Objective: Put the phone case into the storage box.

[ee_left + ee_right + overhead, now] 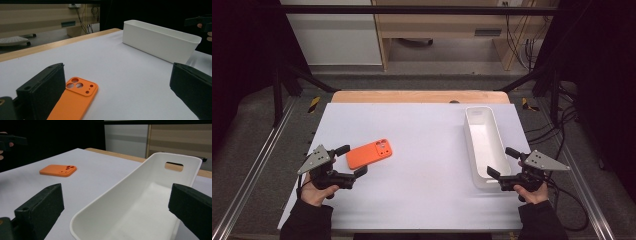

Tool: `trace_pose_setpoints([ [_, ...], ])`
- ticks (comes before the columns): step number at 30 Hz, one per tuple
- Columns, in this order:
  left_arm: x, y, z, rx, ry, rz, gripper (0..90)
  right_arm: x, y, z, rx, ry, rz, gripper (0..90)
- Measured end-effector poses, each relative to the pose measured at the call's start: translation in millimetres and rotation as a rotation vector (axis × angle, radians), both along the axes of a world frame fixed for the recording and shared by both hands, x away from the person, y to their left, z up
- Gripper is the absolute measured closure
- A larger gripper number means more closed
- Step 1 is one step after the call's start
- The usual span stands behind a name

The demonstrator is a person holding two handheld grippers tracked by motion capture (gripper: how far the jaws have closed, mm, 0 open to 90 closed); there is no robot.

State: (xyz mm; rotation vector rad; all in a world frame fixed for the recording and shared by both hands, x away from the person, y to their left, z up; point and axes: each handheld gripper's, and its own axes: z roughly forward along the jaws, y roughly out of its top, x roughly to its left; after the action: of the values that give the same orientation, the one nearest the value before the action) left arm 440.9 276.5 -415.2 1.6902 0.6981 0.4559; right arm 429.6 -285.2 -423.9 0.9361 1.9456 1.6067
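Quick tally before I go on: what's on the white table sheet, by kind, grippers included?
Orange phone case: 1
White bin, empty: 1
Grippers, jaws open: 2, left gripper by the case, right gripper at the bin's near end
Total: 4

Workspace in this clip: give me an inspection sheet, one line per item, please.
Surface: white mat over a wooden table.
Job's things: orange phone case lying flat, camera cutouts up; white bin, nothing in it.
Clutter: nothing seen.
Grippers: left tongs open, straddling the case's near end; right tongs open at the bin's near end.
Cables: one trails from the right tongs.
Surroundings: dark frame, wooden furniture behind.
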Motion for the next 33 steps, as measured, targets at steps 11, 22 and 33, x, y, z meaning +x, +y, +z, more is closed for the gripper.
trace_pose_setpoints([
  [11,1.5,-2.1,0.2,0.009,0.015,-0.005,0.0,-0.7,-1.5,0.8,0.007,-0.001,-0.001,0.4],
  [22,3.7,-1.8,7.5,0.017,0.026,0.009,0.0,0.3,0.2,-0.4,-0.005,0.003,0.006,0.4],
  [33,12.8,-3.5,15.4,0.041,0.050,0.022,0.0,0.2,0.2,-0.3,-0.002,0.004,0.005,0.4],
])
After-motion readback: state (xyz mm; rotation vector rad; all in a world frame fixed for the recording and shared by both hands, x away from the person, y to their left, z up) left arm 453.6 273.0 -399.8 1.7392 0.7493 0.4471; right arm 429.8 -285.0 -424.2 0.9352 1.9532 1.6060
